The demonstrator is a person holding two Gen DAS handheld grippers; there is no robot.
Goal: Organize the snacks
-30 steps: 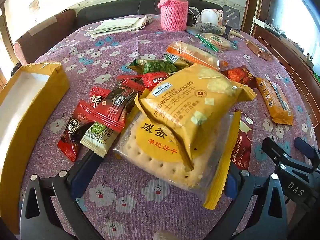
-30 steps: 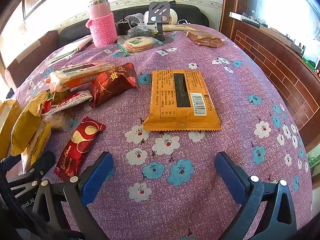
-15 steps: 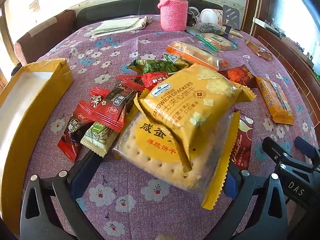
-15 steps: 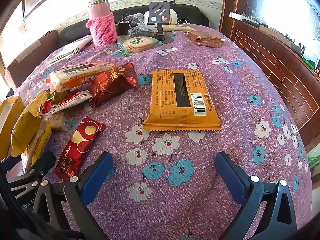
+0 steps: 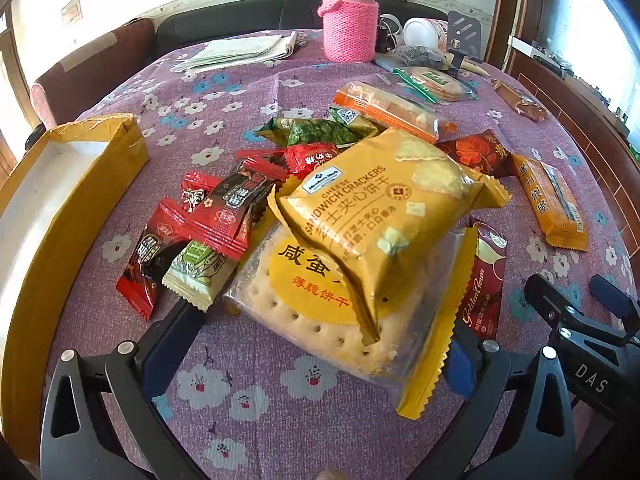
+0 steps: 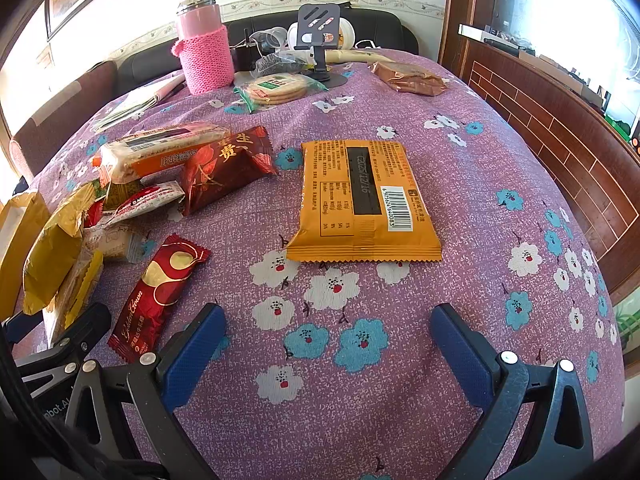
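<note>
Your left gripper (image 5: 316, 340) has its jaws spread either side of the clear cracker pack (image 5: 320, 312), with the yellow cheese cracker pack (image 5: 384, 216) resting on top. Your right gripper (image 6: 328, 348) is spread over bare tablecloth (image 6: 500, 160), near the orange packet (image 6: 364, 200). The yellow box (image 5: 60, 208) sits left.

table (image 6: 460, 152) under a purple cloth printed with white and blue flowers. on it, right-wrist view: orange packet (image 6: 366, 200) lying flat, barcode side up, near centre; red golden crown bar (image 6: 158, 296) to its left; dark red packet (image 6: 228, 168) beside a long orange-ended biscuit pack (image 6: 160, 152); round crackers (image 6: 276, 88), a brown packet (image 6: 412, 78), a pink knit-sleeved flask (image 6: 204, 56) and a black phone stand (image 6: 318, 40) at the far edge. left-wrist view: open yellow box (image 5: 72, 184) at the left edge, folded papers (image 5: 240, 50) far back, small red sachets (image 5: 192, 224) loose on the cloth.
</note>
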